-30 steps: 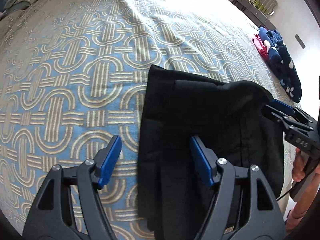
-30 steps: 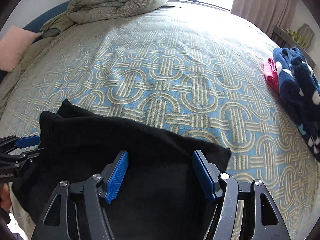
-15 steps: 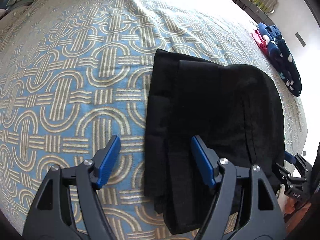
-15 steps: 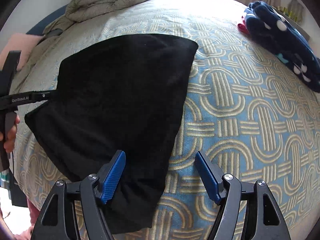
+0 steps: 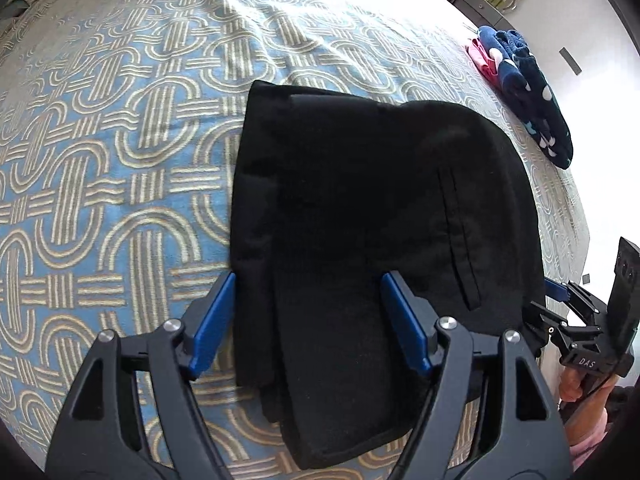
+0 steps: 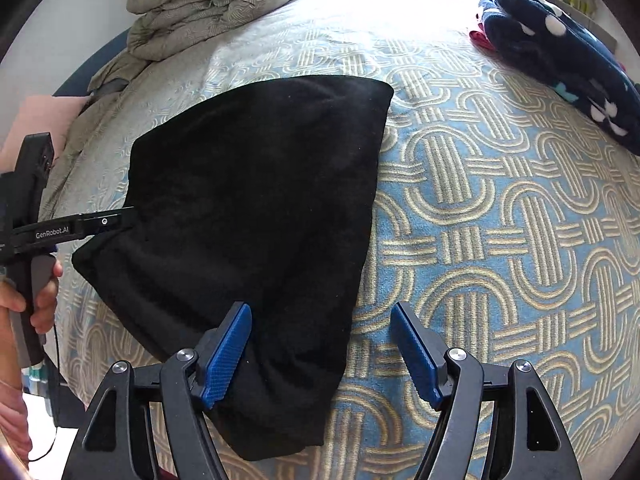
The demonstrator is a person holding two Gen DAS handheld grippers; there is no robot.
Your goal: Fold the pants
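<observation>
Black pants (image 5: 360, 208) lie folded into a thick stack on the patterned blue bedspread (image 5: 120, 160). My left gripper (image 5: 308, 312) hovers open over the stack's near left side, and the left edge of the fabric runs between its blue fingers without touching them. In the right wrist view the pants (image 6: 256, 208) fill the left half. My right gripper (image 6: 322, 352) stands open over their near right corner, one pad above the cloth and one above the bedspread (image 6: 500, 220). Each gripper shows in the other's view: the right gripper (image 5: 548, 304) and the left gripper (image 6: 120, 218).
A navy polka-dot garment (image 6: 560, 52) and a pink one (image 5: 484, 60) lie at the bed's far right. A folded duvet (image 6: 208, 4) sits at the head beside a pink pillow (image 6: 40, 120). The bed's near edge runs just under both grippers. A person's hand (image 6: 44, 300) grips the left handle.
My right gripper slid from above the middle of the pants to their near right corner. The left gripper tilted slightly, so the pants' left edge now lies between its fingers.
</observation>
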